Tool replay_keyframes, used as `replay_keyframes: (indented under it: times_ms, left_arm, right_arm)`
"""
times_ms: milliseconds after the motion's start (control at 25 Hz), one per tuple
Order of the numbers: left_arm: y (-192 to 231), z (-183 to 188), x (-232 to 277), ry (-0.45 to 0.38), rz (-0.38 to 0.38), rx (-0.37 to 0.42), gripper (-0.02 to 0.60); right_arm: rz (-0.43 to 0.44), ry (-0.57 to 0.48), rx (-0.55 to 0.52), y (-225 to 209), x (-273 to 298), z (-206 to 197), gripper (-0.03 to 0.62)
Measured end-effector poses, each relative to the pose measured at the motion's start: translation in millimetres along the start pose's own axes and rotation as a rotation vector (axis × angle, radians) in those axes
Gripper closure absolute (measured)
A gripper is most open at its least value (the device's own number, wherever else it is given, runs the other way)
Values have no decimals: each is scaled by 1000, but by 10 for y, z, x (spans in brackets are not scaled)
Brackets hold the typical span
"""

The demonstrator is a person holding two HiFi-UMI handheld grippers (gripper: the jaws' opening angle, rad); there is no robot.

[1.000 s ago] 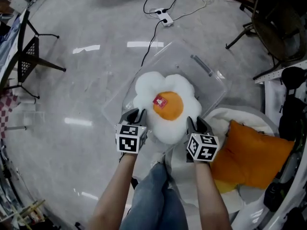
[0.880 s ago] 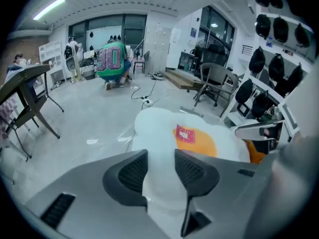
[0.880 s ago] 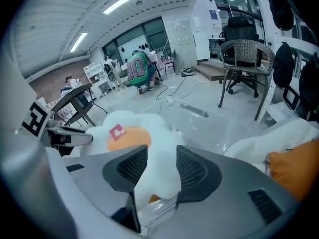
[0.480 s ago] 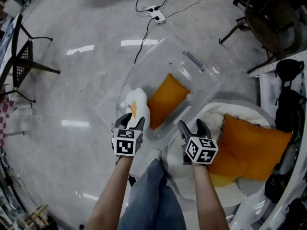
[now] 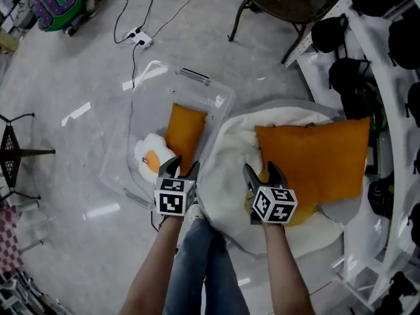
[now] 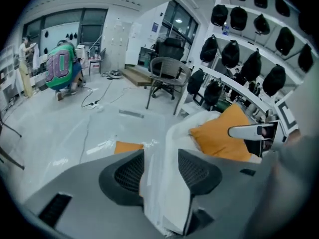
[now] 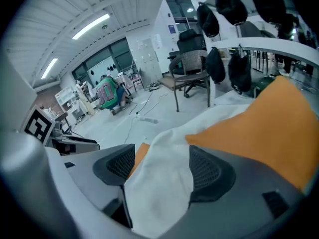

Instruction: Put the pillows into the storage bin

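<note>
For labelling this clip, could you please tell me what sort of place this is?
Probably an indoor lab or studio workspace: a white rack of dark headgear, a chair and a power strip trailing cables on the polished floor.

The left forearm (image 5: pixel 155 268) and right forearm (image 5: pixel 286 275) enter from the bottom edge of the head view and run up to mid-frame, either side of centre. The left gripper (image 5: pixel 182 168) and right gripper (image 5: pixel 262 171) are level with each other, well apart, pointing up-frame and angled downward. Each gripper's jaws have just been opening and stand apart, with nothing clamped between them.
</note>
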State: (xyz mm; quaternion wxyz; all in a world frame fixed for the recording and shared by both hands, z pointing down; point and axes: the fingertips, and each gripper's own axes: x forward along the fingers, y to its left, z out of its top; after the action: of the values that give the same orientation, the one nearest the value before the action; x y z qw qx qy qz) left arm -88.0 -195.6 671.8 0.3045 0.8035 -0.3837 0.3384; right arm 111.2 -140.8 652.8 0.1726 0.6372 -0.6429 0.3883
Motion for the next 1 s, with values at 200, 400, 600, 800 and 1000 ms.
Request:
replay_keyframes:
  times_ms: [200,400,600,800,1000]
  left_arm:
    - [-899,173,164,26,-124,161,362]
    - [-1783,344,275,35,-219,327,362]
    - [-2568,483,297,28,-271,436,362]
    - [-3143,506,274,37,-316,548,362]
    - [-3435,719,431,44,-348,633,362]
  right_arm:
    - [-125,-66,116,-713,-639,-105,269]
    - [-220,-118,220,-1294,-1238,-340,269]
    - [-278,-168,314,-1798,-1779,-541,268]
    - [-330,-201,387,-2158,-2174,-753,269]
    - [-384,-246,471,-2369,-2345,-788,269]
